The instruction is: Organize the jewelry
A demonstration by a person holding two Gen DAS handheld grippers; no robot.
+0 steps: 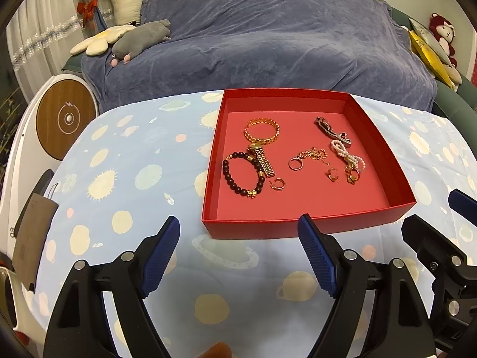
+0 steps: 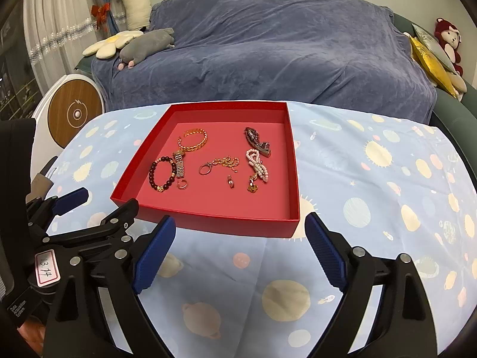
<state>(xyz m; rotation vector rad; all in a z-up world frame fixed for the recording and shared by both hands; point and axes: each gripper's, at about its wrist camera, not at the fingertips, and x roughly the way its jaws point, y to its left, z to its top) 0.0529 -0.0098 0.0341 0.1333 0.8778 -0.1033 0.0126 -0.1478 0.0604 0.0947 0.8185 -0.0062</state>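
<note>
Left gripper [image 1: 240, 232] spread wide, empty, tilted down before red tray [image 1: 307, 223], right gripper [image 2: 240, 232] likewise alongside

A white tag [image 2: 47, 267] on the left tool [image 2: 100, 207] reads "13 14" — handwritten.

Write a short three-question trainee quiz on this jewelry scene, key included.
1. True or false: both the left gripper and the right gripper are open and empty.
2. Where does the dark bead bracelet lie in the red box: A left side, B right side, C outside?
3. What touches the gold bangle on its near side?

Key: 1 true. 2 A. 3 The gold watch.
</note>
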